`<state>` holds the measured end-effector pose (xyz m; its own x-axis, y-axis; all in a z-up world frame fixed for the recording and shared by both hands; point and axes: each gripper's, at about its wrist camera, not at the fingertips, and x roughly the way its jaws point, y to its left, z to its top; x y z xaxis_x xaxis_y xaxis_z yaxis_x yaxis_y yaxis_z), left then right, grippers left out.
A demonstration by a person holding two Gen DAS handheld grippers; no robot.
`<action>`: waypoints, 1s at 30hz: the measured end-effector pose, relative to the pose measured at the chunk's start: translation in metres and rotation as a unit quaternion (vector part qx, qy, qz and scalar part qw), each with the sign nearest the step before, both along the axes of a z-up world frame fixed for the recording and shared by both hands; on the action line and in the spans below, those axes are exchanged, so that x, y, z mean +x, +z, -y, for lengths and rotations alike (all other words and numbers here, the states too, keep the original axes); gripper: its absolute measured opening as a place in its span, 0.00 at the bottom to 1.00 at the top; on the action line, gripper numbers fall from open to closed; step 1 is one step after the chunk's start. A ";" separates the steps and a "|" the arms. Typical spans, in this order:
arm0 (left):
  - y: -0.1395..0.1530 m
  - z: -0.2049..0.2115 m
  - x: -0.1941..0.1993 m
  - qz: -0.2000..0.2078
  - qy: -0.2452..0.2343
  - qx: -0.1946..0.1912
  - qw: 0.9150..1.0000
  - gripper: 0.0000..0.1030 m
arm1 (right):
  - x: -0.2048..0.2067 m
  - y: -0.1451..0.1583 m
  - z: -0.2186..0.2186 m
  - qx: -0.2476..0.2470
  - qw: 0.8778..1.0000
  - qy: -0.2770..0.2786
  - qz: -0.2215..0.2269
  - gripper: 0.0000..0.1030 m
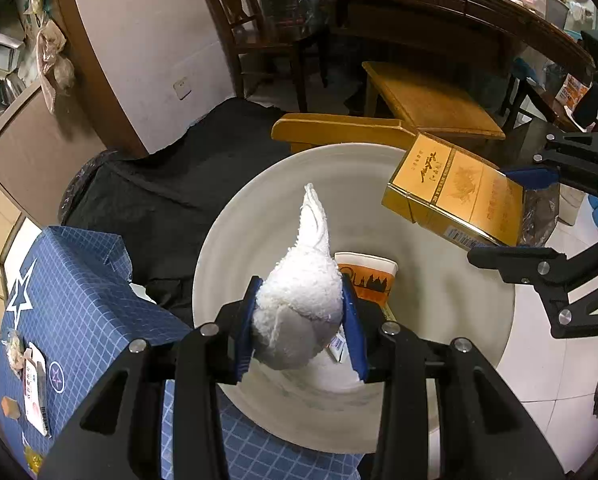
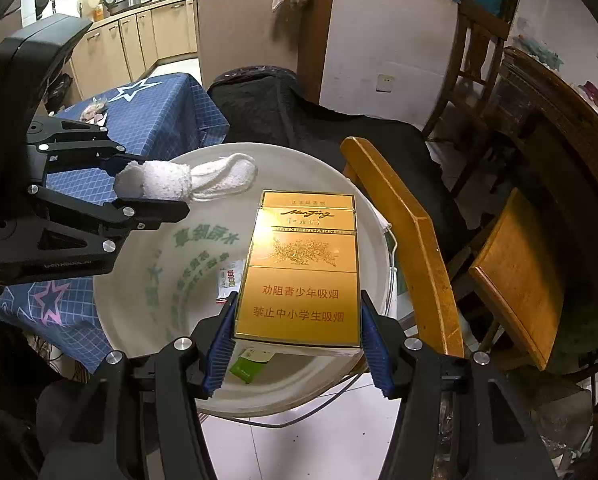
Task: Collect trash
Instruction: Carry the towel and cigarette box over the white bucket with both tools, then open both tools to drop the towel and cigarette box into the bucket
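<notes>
Gold "NanJing" carton (image 2: pixel 299 276) clamped in right tool (image 2: pixel 299 344); left tool (image 1: pixel 299 320) clamps white towel (image 1: pixel 303 292).

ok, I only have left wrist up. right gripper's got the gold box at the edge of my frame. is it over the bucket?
Observer: Yes. In the right wrist view the gold box hangs above the white bucket, clamped between both blue pads of the right gripper.
Operator: Anything in the bucket on that side?
Observer: A green packet lies inside, under the box's near end.
Operator: Markings on the bucket?
Observer: Green printed characters run down its inner wall.
Operator: My towel?
Observer: The white towel, in the left gripper, pokes out over the bucket's far rim.
</notes>
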<state>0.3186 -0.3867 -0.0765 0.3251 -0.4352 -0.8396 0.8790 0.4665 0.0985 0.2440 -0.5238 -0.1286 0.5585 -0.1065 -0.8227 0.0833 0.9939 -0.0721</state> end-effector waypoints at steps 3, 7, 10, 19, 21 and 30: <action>0.000 0.000 0.000 0.000 0.000 0.001 1.000 0.35 | 0.001 0.000 0.001 -0.001 1.000 0.000 -0.002 0.56; -0.002 0.001 0.001 0.001 0.001 0.002 1.000 0.35 | 0.002 -0.001 0.001 -0.002 1.000 0.001 -0.007 0.56; -0.002 0.002 0.002 0.003 0.001 0.003 1.000 0.35 | 0.004 -0.002 0.000 -0.003 1.000 0.002 -0.010 0.56; -0.003 0.003 0.003 0.006 0.002 0.004 1.000 0.35 | 0.006 -0.002 -0.001 -0.004 1.000 0.005 -0.012 0.56; -0.003 0.003 0.003 0.005 0.003 0.003 1.000 0.36 | 0.007 -0.002 0.000 -0.005 1.000 0.005 -0.012 0.56; 0.000 0.001 0.008 0.003 0.021 -0.004 1.000 0.47 | 0.008 -0.005 0.001 -0.015 1.000 0.009 -0.010 0.67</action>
<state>0.3269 -0.3875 -0.0761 0.3476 -0.4276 -0.8345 0.8585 0.5031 0.0997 0.2523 -0.5244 -0.1336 0.5438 -0.1224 -0.8302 0.0645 0.9925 -0.1041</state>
